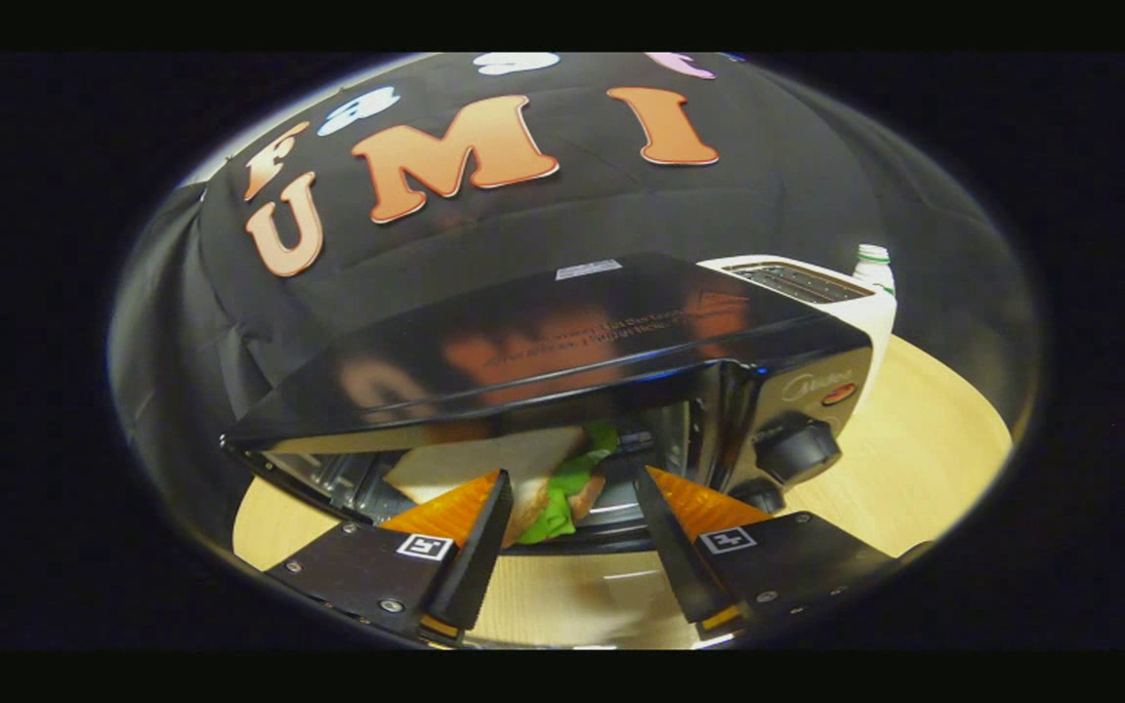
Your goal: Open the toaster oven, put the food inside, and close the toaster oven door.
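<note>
A sandwich (pixel 514 469) lies inside the open black toaster oven (pixel 562 361), just ahead of the spread, empty claw (pixel 570 493). The sandwich's near edge sits at the oven mouth, so closing the door could catch it.

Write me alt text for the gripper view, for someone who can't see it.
A sandwich with lettuce sits inside the open black toaster oven, just beyond the fingertips of the open gripper, which holds nothing. The oven stands on a light wooden table, with a white toaster and a bottle behind it.
</note>
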### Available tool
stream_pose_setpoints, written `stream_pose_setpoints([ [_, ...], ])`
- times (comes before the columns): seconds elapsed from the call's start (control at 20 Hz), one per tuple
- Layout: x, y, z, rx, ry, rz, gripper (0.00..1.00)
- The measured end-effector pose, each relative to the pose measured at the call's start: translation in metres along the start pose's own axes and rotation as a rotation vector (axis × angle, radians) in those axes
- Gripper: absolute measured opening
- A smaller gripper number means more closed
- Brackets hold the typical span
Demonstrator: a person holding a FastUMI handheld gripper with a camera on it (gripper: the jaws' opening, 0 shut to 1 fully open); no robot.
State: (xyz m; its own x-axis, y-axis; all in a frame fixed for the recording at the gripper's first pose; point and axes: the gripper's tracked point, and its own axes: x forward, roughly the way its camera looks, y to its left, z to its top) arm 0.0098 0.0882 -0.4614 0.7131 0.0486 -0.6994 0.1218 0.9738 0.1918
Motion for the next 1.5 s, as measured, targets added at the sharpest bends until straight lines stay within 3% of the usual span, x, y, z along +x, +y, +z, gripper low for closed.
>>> stream_pose_setpoints([
  [0.3,-0.047,0.002,-0.015,-0.055,0.053,0.067,0.77],
  [0.65,-0.101,0.005,-0.068,-0.112,0.182,0.150,0.79],
  [0.95,-0.126,0.011,-0.120,-0.124,0.307,0.184,0.90],
  [1.25,-0.136,0.014,-0.158,-0.157,0.415,0.183,0.92],
  [1.5,-0.133,0.014,-0.165,-0.140,0.448,0.187,0.92],
])
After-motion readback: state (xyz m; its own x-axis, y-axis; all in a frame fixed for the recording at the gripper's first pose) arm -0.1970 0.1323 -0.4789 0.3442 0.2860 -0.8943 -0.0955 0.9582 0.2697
